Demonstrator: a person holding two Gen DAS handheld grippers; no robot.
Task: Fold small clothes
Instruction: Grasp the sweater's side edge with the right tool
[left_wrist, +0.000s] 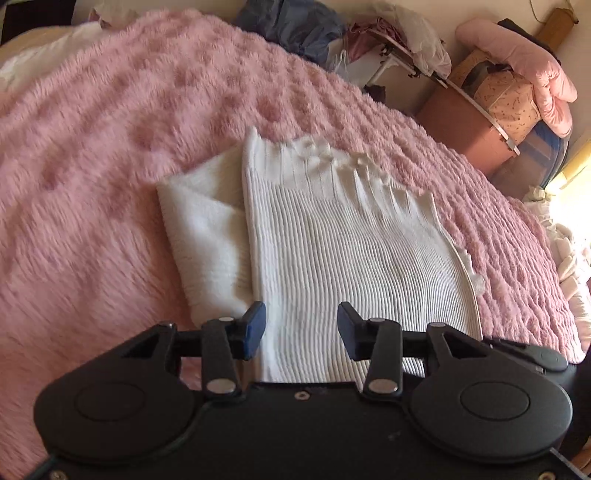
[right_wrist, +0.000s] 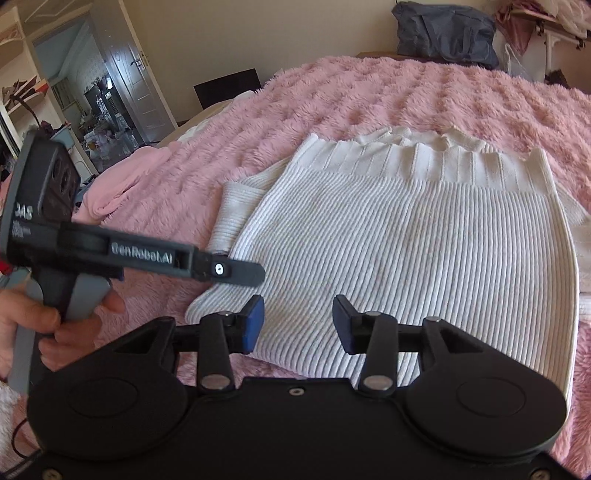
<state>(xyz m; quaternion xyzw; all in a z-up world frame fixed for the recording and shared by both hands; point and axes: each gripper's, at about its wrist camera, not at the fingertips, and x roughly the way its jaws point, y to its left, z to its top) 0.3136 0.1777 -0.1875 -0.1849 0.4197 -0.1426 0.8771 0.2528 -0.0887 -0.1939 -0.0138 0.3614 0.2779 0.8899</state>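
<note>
A white ribbed knit top (left_wrist: 343, 240) lies partly folded on the pink fluffy blanket (left_wrist: 92, 155), its wide ribbed hem at the far end and a sleeve folded out at its left. My left gripper (left_wrist: 301, 328) is open and empty, low over the top's near edge. In the right wrist view the same top (right_wrist: 406, 236) fills the middle. My right gripper (right_wrist: 298, 321) is open and empty over its near edge. The left gripper (right_wrist: 243, 275), held by a hand, shows there side-on at the top's left edge.
A pink garment (right_wrist: 122, 184) lies on the blanket to the left. A grey bag (right_wrist: 443, 33) sits past the bed's far side. Boxes and a pink quilt (left_wrist: 517, 81) are piled at the right. An open door (right_wrist: 136, 74) is at the far left.
</note>
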